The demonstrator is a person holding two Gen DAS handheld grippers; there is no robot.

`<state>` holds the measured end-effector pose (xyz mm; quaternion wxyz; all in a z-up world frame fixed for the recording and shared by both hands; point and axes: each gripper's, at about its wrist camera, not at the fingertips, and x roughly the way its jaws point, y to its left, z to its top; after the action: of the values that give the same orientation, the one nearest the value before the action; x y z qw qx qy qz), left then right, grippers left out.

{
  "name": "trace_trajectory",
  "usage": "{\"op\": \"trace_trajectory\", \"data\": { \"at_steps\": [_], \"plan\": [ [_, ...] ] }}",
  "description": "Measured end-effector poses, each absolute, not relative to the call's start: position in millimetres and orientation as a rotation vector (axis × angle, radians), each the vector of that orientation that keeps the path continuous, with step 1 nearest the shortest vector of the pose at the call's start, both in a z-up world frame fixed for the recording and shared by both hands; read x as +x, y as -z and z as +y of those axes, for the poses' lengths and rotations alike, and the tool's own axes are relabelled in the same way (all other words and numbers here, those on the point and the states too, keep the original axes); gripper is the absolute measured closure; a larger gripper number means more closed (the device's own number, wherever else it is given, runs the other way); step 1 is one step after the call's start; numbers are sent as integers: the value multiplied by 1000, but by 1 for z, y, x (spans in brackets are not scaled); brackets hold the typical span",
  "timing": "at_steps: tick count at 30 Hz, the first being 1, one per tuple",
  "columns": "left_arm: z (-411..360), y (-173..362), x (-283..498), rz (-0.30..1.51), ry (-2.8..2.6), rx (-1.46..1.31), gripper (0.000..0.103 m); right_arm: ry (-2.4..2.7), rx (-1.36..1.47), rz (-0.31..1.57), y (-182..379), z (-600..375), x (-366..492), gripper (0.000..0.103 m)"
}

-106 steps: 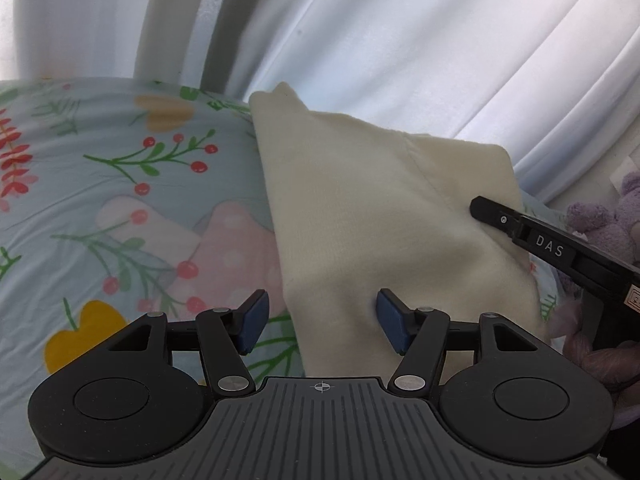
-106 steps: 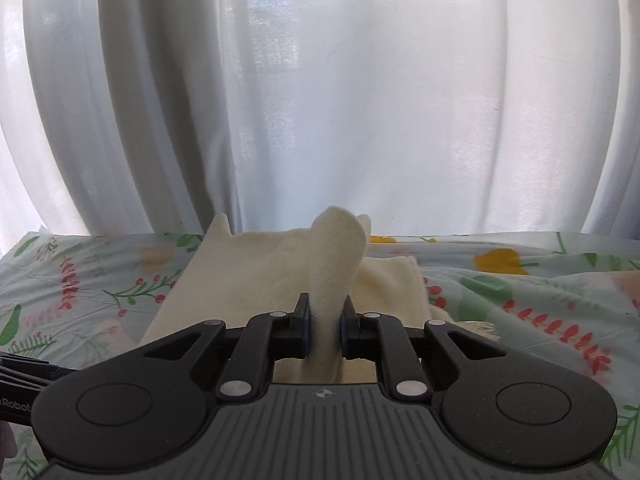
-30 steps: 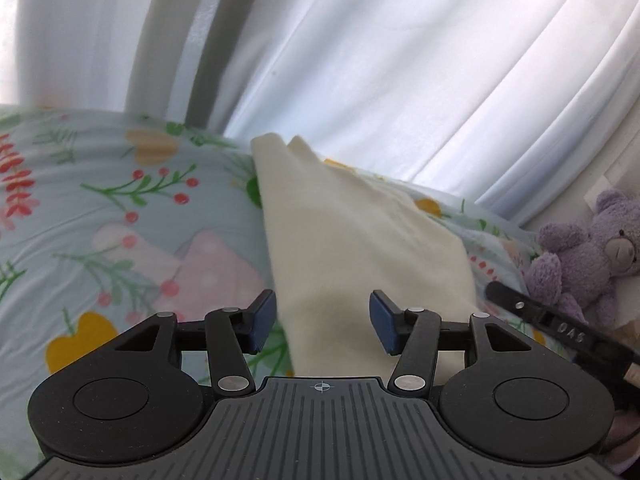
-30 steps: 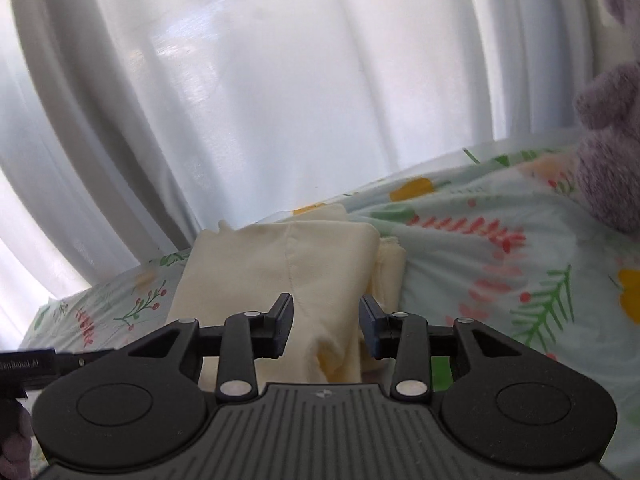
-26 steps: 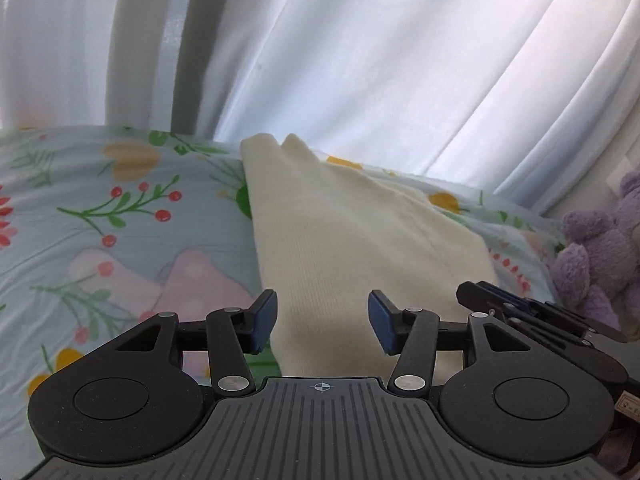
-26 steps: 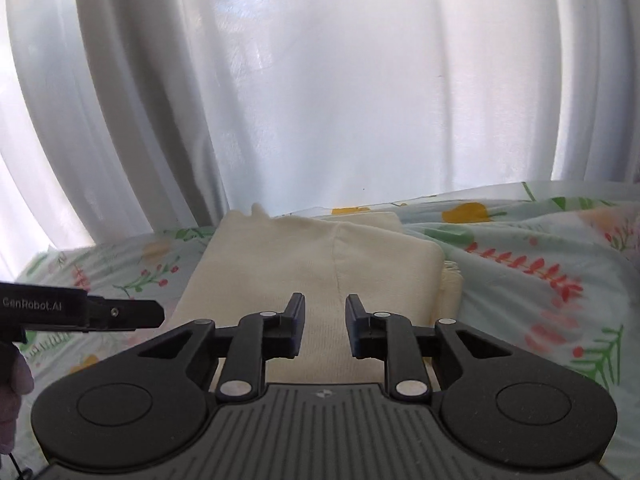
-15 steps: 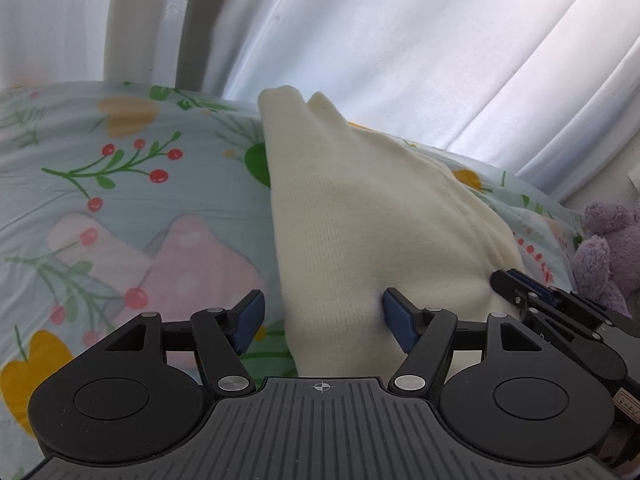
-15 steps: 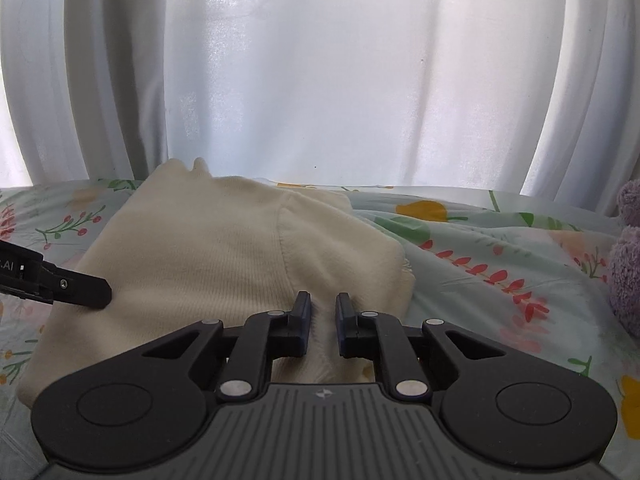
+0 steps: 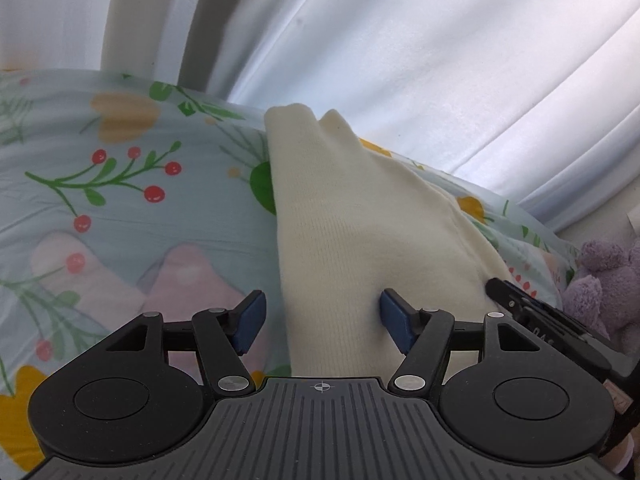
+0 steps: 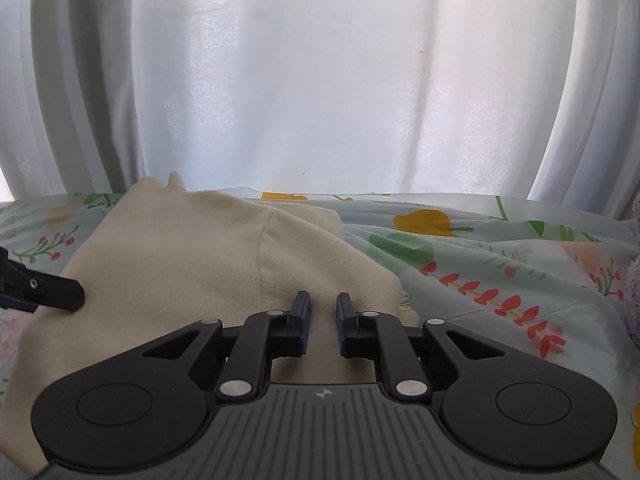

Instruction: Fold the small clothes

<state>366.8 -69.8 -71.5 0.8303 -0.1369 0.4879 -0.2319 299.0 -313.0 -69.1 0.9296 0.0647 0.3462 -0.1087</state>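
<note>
Two grippers sit low over the cream top (image 9: 360, 232) on the flowery bed sheet (image 9: 120, 200). My left gripper (image 9: 322, 322) is wide open and holds nothing; the top's left edge lies between its fingers. My right gripper (image 10: 323, 316) is open just a crack, empty, with the top's right edge right in front. I think both should pinch only the edge, then lift together.

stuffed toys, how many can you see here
1: a purple plush toy at the bed's right edge, beyond the cream garment; partly cropped, so others may be hidden.
</note>
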Motion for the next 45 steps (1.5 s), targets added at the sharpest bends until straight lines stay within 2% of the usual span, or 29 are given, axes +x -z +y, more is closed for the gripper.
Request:
{"op": "trace_trajectory", "data": {
  "at_steps": [2,3,4,5,6,7,9,13,17,22,27,31,36,41,43,45],
  "plan": [
    [-59,71,366,1018,510,-309,34,273,253,700,60,-334,287,91],
    [-52,70,365,1012,526,-325,35,265,332,692,57,-346,279,81],
    [-47,71,366,1013,549,-347,36,229,427,689,57,-361,271,67],
    [-42,72,368,1020,574,-372,36,162,543,701,61,-378,264,59],
    [-38,74,371,1034,605,-410,36,98,636,725,67,-391,261,41],
    [-36,76,373,1048,621,-442,36,38,738,760,75,-404,260,36],
    [-38,79,375,1060,658,-492,36,-24,866,784,89,-418,258,36],
    [-53,86,378,1077,658,-447,36,-66,894,800,106,-420,263,36],
    [-52,98,386,1121,674,-520,37,-117,963,799,114,-418,274,39],
    [-54,103,390,1120,657,-543,53,-120,984,793,120,-413,284,63],
    [-48,88,384,1075,640,-548,66,-143,968,763,109,-402,280,75],
    [-28,64,371,1029,640,-546,73,-218,959,742,91,-380,277,75],
    [18,35,328,972,549,-477,74,-348,915,792,80,-327,276,75],
    [57,37,292,982,384,-396,70,-399,820,864,81,-276,270,74],
    [67,41,286,987,298,-366,69,-262,728,885,76,-265,266,62],
    [78,36,280,943,231,-345,69,-105,589,851,63,-260,257,58]
  ]
}}
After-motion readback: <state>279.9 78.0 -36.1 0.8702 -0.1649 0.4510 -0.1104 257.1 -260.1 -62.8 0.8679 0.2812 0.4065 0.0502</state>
